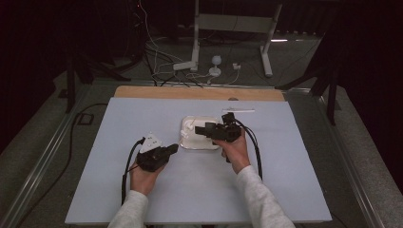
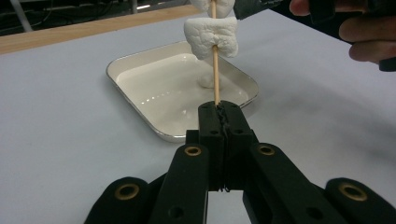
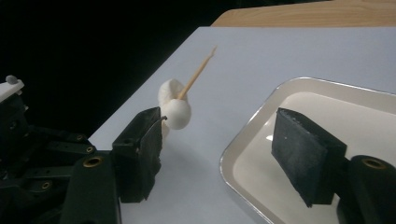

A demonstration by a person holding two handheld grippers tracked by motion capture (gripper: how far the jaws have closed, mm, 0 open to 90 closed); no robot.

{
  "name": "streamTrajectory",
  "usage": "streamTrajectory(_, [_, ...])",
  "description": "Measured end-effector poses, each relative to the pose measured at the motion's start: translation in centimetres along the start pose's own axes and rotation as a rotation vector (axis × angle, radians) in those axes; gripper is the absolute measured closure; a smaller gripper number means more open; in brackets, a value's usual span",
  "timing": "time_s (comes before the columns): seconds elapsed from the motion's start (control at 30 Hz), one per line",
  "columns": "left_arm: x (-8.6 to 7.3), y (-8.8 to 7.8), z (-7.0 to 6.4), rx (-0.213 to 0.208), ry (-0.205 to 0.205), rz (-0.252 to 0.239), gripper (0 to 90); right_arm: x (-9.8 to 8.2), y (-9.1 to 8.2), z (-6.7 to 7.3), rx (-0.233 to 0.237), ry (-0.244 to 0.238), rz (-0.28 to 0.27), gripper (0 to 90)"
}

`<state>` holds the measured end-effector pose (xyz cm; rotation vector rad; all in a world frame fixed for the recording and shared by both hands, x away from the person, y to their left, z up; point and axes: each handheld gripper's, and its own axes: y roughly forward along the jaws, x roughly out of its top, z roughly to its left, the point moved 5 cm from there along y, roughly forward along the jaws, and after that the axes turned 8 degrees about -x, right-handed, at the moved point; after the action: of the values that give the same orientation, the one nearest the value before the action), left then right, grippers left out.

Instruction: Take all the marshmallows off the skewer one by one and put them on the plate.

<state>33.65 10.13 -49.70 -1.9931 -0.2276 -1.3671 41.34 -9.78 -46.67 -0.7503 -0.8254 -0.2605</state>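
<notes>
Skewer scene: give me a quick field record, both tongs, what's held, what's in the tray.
work surface: pale blue board on a table
left tongs: shut on skewer
skewer: wooden, rising from the left tongs, pointed tip free
marshmallows on skewer: two; lower one, upper one cut off at the frame's top edge
right tongs: open, nothing between the pads, beside the skewered marshmallows, over the tray's edge
tray: white, metal rim, shallow
in tray: one marshmallow behind the skewer
</notes>
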Motion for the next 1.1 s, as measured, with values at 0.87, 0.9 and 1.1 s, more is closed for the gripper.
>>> streamTrajectory(0.87, [0.5, 0.5, -1.1, -0.036, 0.019, -0.028, 90.0, -0.1, 0.7, 1.5, 0.247, 0.127, 0.015, 72.3])
streamTrajectory(0.9, [0.5, 0.5, -1.1, -0.036, 0.021, -0.029, 90.0, 0.0, 0.7, 1.6, 0.257, 0.137, 0.016, 73.6])
streamTrajectory(1.1, [0.5, 0.4, -1.1, -0.039, 0.033, -0.037, 90.0, 0.2, 0.5, 1.6, 0.246, 0.140, -0.002, 76.6])
